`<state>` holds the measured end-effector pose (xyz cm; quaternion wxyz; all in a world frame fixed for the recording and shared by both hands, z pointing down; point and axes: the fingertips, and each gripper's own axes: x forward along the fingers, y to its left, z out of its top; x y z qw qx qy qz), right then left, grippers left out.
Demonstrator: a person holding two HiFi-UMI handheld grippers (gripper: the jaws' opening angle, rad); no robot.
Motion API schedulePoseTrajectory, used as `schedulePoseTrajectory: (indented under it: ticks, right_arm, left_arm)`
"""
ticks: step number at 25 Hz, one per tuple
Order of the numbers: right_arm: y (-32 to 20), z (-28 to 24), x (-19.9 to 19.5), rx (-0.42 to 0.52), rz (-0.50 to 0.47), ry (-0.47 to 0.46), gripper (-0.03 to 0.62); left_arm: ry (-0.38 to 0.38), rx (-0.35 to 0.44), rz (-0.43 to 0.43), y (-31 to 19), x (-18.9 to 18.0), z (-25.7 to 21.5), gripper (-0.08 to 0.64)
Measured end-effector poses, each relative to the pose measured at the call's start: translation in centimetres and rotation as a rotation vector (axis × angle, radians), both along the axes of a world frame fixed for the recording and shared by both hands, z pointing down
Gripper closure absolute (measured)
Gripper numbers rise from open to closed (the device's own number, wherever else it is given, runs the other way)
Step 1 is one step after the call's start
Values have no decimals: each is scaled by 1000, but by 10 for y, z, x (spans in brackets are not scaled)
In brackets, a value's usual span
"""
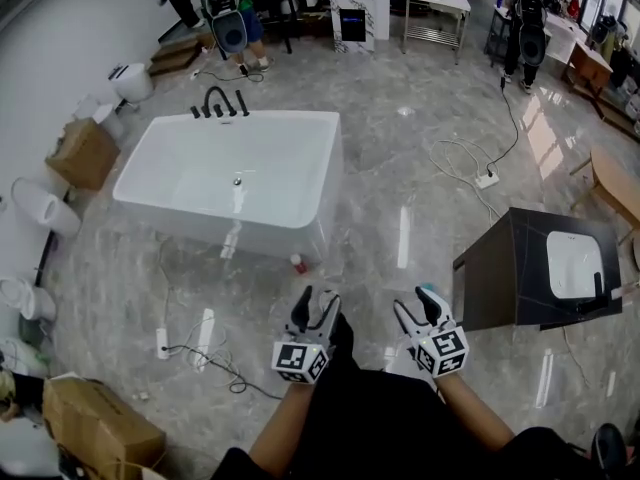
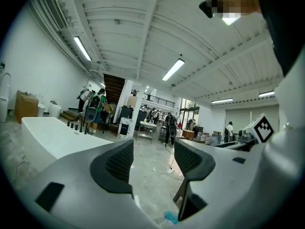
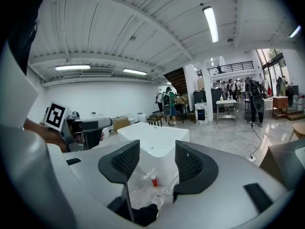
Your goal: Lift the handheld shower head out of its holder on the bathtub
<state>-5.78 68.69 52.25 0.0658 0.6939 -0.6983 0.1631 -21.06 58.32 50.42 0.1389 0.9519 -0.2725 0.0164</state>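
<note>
Two grippers, both empty and both well apart from the target. The shower head (image 1: 218,101) sits among the black fittings on the far rim of the bathtub (image 1: 329,183), toward its far left corner, and it is too small to tell from the tap pieces beside it. Risks, as judged: loose cables (image 1: 205,356) lie on the floor off the tub's near side, so a foot could catch one on the way in. A small red-capped bottle (image 1: 298,263) stands on the floor just beside the tub's near right corner and could get kicked. The fittings stand close together, so a jaw could close on the tap instead of the head. A slanted pull could also jam the head in its seat. Pose: left gripper (image 1: 318,298) and right gripper (image 1: 417,303) hang low in front of the body, side by side, with bare forearms bent. Both point toward the tub and slightly down. The left jaws are spread wide with nothing between them. The right jaws are parted too, with only floor, bottle and tub seen through the gap.
</note>
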Motion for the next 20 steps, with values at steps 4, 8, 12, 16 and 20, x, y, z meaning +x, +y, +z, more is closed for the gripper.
schedulePoseTrajectory:
  ticks: [4, 8, 12, 16, 20]
  right_arm:
    - [-62, -1, 22, 2, 13, 9, 385]
    - [-132, -3, 41, 11, 28, -40, 385]
    - [-196, -12, 64, 34, 84, -71, 385]
    - [-250, -23, 79, 43, 108, -49, 385]
    - [-296, -26, 92, 37, 120, -34, 385]
  left_arm:
    - [14, -16, 20, -62, 22, 6, 314]
    - [41, -42, 7, -132, 42, 9, 314]
    - [35, -29, 40, -193, 66, 2, 314]
    - [29, 3, 80, -249, 82, -9, 314]
    - [26, 17, 103, -298, 98, -12, 313]
